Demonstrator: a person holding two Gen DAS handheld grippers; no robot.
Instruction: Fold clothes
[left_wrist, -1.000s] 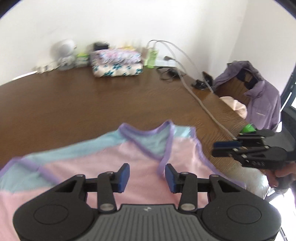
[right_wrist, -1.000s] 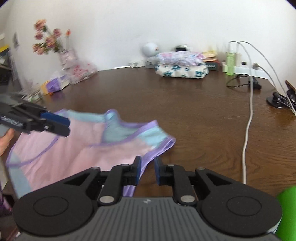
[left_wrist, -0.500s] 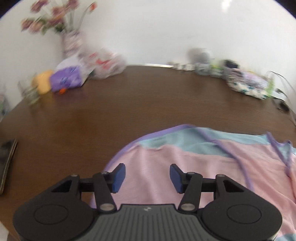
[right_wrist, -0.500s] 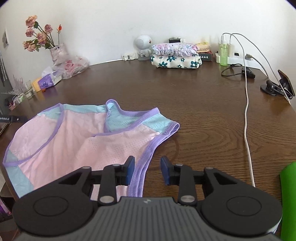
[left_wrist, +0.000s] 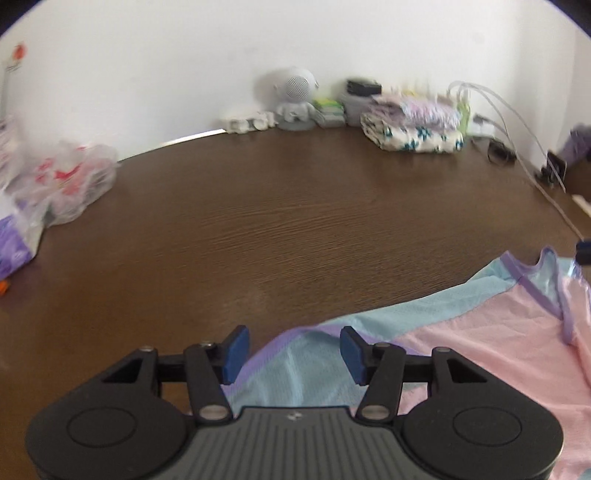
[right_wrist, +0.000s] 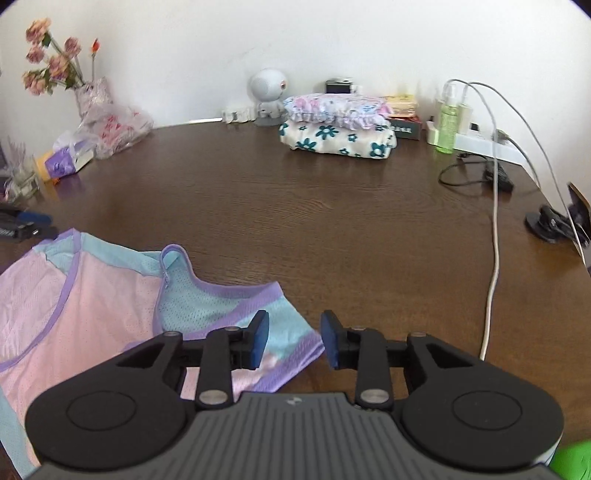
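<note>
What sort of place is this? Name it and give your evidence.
Probably a room in a home: a brown wooden table against a white wall, with folded floral clothes, a vase of roses and a power strip.

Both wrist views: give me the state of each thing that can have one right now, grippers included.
Left gripper: open, jaws just widened, over the top's shoulder corner, gripping nothing.
Right gripper: open, jaws just widened, over the other shoulder corner, gripping nothing.
Pink and blue top: spread flat on the table, unfolded.
Floral clothes: folded, stacked by the wall.
White cable: lying slack across the table.
</note>
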